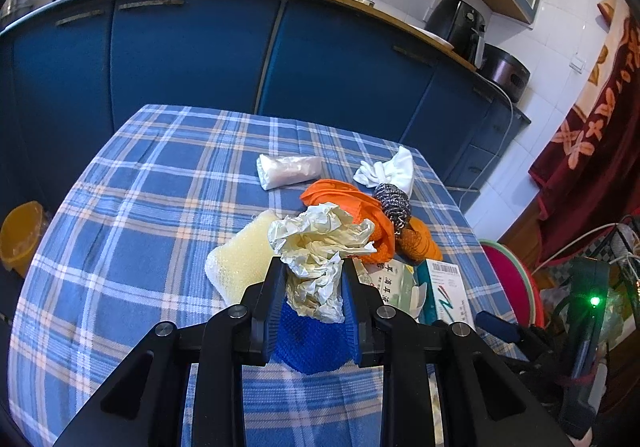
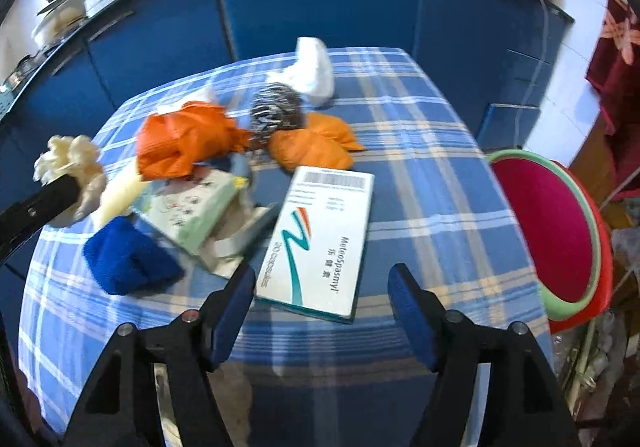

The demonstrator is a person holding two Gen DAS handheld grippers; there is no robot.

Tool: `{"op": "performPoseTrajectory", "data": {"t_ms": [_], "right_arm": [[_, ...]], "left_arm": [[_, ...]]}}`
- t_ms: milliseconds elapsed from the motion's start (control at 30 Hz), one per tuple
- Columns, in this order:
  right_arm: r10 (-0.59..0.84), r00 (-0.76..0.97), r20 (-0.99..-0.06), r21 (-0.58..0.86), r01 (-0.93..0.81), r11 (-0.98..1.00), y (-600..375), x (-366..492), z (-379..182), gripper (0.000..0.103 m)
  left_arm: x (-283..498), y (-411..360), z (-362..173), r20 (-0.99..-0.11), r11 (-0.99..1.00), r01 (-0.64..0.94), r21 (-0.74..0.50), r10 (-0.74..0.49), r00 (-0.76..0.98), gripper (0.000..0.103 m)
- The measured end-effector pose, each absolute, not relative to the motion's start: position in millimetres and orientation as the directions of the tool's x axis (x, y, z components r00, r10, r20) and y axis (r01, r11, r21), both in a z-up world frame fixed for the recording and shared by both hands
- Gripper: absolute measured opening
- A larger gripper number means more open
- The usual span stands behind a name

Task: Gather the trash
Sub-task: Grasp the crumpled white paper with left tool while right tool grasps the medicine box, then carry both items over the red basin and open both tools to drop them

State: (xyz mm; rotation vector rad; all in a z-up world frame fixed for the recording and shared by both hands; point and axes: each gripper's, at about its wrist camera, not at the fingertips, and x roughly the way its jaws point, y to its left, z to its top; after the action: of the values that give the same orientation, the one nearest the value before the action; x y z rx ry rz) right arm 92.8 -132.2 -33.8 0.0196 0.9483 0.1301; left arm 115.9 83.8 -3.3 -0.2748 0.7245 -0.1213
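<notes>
Left wrist view: the left tool is clamped on a crumpled cream wrapper, held above the plaid-covered counter. In the right wrist view the right tool stands spread and empty, poised just over a white capsule box lying flat beside an opened green carton. The step looks like picking up the box; next the right tool must drop astride its narrow sides and close.

white box: "MeteoSpasmyl", "20 capsules", small Chinese characters, barcode at far end | green box, left of it: large Chinese characters on its side, not surely readable | red cloth, far right: partial letters
</notes>
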Motion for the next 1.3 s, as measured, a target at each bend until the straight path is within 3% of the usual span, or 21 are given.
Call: {"op": "performPoseTrajectory", "data": {"t_ms": [333, 400, 433, 767, 1300], "right_arm": [[0.097, 0.578, -0.81, 0.054, -0.092, 0.994, -138, 101, -39, 0.071], [0.1, 0.586, -0.804, 0.058, -0.09, 0.994, -140, 100, -41, 0.064], [0.104, 0.587, -0.803, 0.063, -0.091, 0.994, -142, 99, -40, 0.054], [0.166, 0.645, -0.746, 0.167, -0.061, 0.984, -173, 83, -19, 0.053], [0.109, 0.73, -0.675, 0.221, 0.059, 0.973, -264, 58, 10, 0.053]], "left_arm": [[117, 76, -3, -0.636, 0.956, 0.033, -0.293, -0.22, 0.74, 0.027], [116, 73, -2, -0.633, 0.956, 0.041, -0.292, -0.225, 0.74, 0.027], [115, 71, -1, -0.631, 0.955, 0.046, -0.292, -0.228, 0.741, 0.027], [116, 47, 5, -0.627, 0.95, 0.096, -0.296, -0.269, 0.731, 0.027], [129, -30, 15, -0.639, 0.938, 0.208, -0.278, -0.343, 0.688, 0.027]]}}
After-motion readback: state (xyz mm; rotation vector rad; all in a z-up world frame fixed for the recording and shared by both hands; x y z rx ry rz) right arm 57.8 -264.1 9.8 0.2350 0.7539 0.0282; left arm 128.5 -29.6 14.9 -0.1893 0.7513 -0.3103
